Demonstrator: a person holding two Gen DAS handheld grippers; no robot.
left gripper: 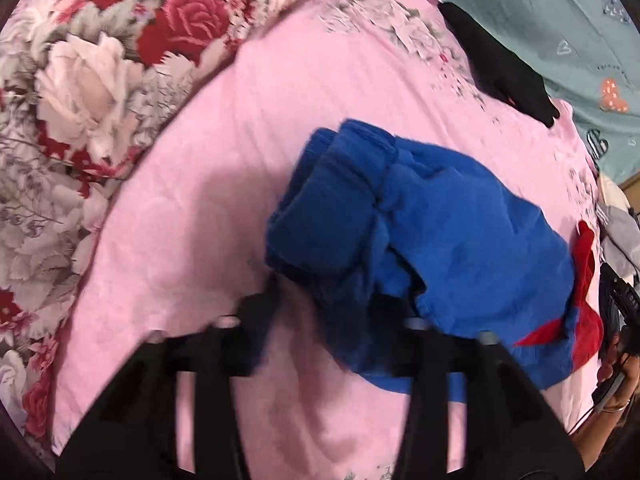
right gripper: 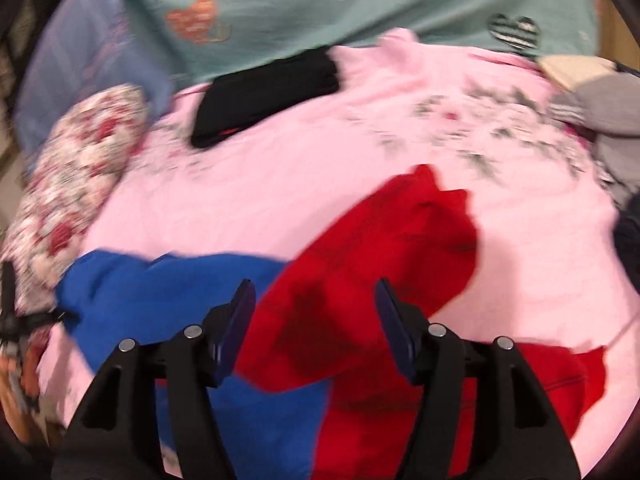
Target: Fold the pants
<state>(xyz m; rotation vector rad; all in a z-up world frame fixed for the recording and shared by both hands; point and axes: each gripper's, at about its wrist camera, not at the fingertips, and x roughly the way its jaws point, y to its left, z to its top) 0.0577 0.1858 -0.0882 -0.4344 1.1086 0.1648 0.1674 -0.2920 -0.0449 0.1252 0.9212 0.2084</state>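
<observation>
Nearest the right wrist camera, the right gripper (right gripper: 316, 312) is seen parted, nothing pinched, over the red pants (right gripper: 384, 248). The left gripper (left gripper: 340, 312) is blurred — its jaws appear apart, the blue pants (left gripper: 420, 232) lying bunched just beyond on the pink bedsheet (left gripper: 240, 140). The two garments overlap, so both layers could be caught in one grasp, dragging the blue bundle open. Further off lies a black folded item (right gripper: 264, 96) — well clear.

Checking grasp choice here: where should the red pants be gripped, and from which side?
Probably the free red pants end lying flat on the pink sheet, from above and the right; their near-left part overlaps the blue pants, so gripping there risks snagging both.
</observation>
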